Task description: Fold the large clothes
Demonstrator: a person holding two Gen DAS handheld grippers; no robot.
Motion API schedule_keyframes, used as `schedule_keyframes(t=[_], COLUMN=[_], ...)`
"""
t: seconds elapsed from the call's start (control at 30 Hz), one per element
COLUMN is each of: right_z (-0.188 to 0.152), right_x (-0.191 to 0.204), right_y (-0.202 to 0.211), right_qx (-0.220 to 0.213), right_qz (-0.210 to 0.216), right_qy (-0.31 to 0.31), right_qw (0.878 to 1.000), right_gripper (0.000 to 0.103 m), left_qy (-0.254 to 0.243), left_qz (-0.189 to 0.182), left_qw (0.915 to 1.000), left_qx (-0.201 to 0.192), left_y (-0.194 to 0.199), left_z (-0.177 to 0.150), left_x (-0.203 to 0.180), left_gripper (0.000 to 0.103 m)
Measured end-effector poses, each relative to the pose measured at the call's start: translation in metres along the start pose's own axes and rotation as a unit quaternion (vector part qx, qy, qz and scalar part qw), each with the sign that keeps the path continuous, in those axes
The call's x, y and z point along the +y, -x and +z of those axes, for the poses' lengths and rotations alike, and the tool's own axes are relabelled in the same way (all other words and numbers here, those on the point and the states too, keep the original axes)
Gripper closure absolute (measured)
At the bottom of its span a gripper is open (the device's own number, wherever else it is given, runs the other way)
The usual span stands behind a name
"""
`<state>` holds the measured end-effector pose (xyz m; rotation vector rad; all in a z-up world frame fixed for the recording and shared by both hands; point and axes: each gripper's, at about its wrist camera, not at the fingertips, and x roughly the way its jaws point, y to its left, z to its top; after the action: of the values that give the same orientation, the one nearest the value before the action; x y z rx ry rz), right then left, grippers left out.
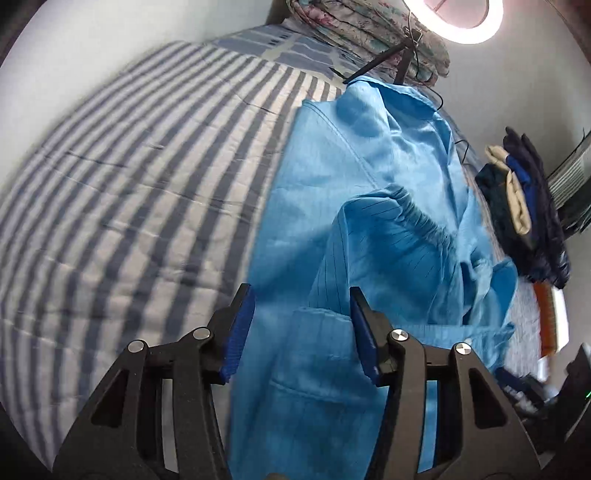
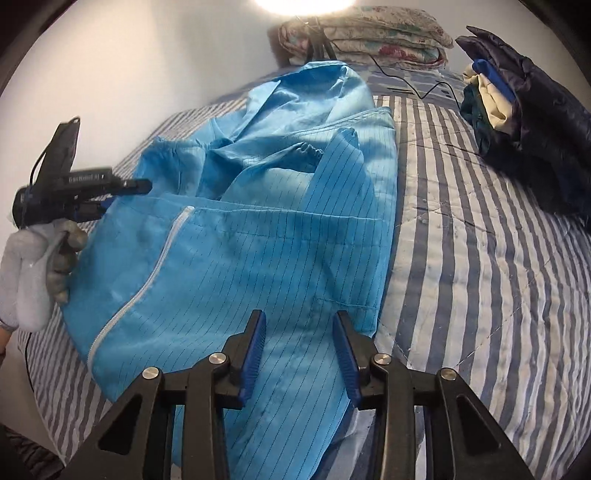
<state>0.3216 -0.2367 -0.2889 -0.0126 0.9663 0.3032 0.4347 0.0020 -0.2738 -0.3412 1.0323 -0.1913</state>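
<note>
A large light-blue work coat [image 1: 369,184] lies spread on the striped bed quilt [image 1: 129,184], its sleeves folded in over the body. An elastic cuff [image 1: 424,218] rests on top of it. My left gripper [image 1: 301,295] hovers open over the coat's left side by a pocket, with fabric below the jaws and nothing pinched. In the right wrist view the coat [image 2: 258,240] shows a white zipper [image 2: 147,280]. My right gripper [image 2: 299,321] stands open just above the coat's near hem. A gloved hand [image 2: 37,266] holds the other gripper at the coat's left edge.
A stack of folded dark, beige and blue clothes [image 2: 517,103] sits at the right of the bed quilt [image 2: 480,258]. A folded floral quilt [image 2: 369,33] lies at the head. A ring light [image 1: 461,22] on a tripod [image 1: 388,55] stands there, with a black cable [image 2: 406,85].
</note>
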Motion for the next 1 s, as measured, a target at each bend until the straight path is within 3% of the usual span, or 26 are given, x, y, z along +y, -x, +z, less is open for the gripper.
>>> schedule_keyframes(t=[0.13,0.23,0.37,0.43,0.5,0.63,0.73,0.83,0.87,0.93,1.0], right_z=[-0.001,-0.008,-0.019,-0.023,-0.023,-0.021,-0.031,-0.040,-0.041,-0.043,-0.045], right_x=[-0.012,-0.023,-0.033,-0.032,-0.030,-0.025,-0.026,-0.027,-0.027,-0.028,-0.033], right_y=[0.015,0.032,0.049,0.050,0.047,0.033,0.018,0.021,0.023,0.030,0.041], right_qx=[-0.020,-0.034,-0.041,-0.037,-0.031,-0.014,0.024,0.025,0.028,0.031,0.018], right_qz=[0.027,0.020,0.033,0.033,0.040,0.020,-0.008,-0.008,-0.007,0.002,0.017], right_qy=[-0.031,-0.046,-0.058,-0.052,-0.050,-0.047,-0.045,-0.051,-0.051,-0.054,-0.070], right_qw=[0.999,0.998,0.997,0.997,0.997,0.999,0.999,0.998,0.998,0.998,0.997], right_gripper=[0.063,0.053,0.054,0.062,0.067,0.069,0.072,0.072,0.073,0.073,0.067], left_qy=[-0.001,0.030,0.007,-0.026,-0.058,-0.014,0.001,-0.019,-0.014,0.028,0.069], left_qz=[-0.002,-0.052,-0.087,-0.098,-0.065,-0.017,-0.020,-0.012,-0.018,-0.071,-0.126], left_qw=[1.0000,0.9978,0.9956,0.9946,0.9959,0.9995,0.9997,0.9996,0.9996,0.9971,0.9895], left_qx=[-0.009,-0.028,-0.034,-0.021,-0.024,-0.021,-0.014,-0.014,-0.015,-0.006,0.016], left_y=[0.025,0.052,0.071,0.069,0.058,0.030,0.015,0.022,0.025,0.040,0.051], left_z=[-0.014,-0.027,-0.039,-0.048,-0.048,-0.031,-0.026,-0.026,-0.026,-0.031,-0.042], left_x=[0.013,0.028,0.025,0.013,0.001,0.012,0.020,0.018,0.020,0.033,0.049], left_gripper=[0.049,0.049,0.049,0.049,0.049,0.049,0.049,0.049,0.049,0.048,0.034])
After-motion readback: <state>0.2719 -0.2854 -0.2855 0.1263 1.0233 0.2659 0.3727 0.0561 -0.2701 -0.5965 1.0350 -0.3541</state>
